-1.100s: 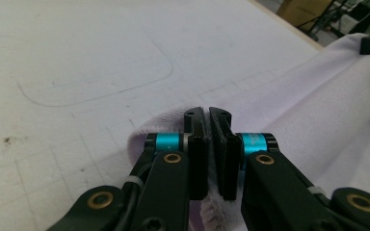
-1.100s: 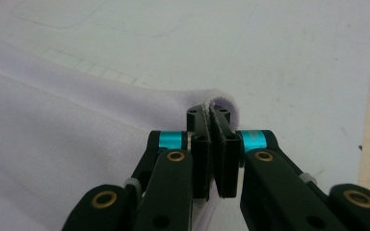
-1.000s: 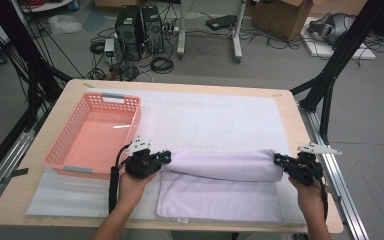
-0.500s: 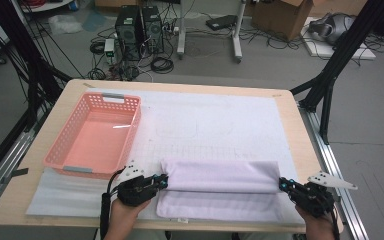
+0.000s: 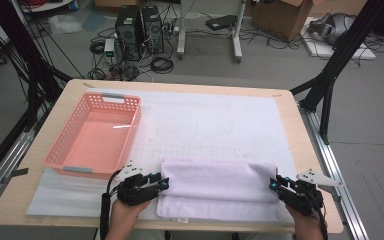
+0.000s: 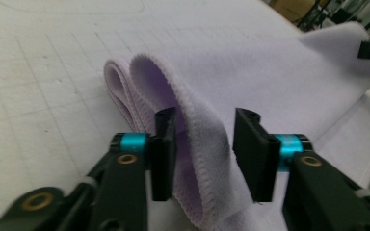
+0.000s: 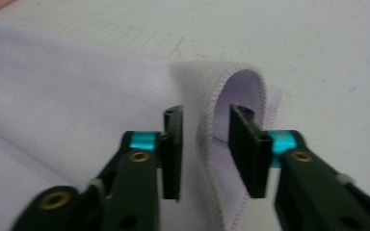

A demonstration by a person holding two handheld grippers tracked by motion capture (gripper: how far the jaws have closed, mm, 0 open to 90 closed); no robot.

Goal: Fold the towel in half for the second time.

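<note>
At opposite ends of the folded lilac towel [image 5: 215, 187], left hand-held gripper [image 5: 161, 183] and right hand-held gripper [image 5: 275, 186], jaws just parting, hem loose between.

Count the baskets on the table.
1. The pink basket sits on the table's left side, beyond the left gripper and left of the folded lilac towel. Nothing hides another.

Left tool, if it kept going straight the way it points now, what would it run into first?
Most likely the lavender towel. Its folded hem already lies between the open jaws of the left tool, so pushing on would drive it into the fold, toward the right tool at the far end.
</note>
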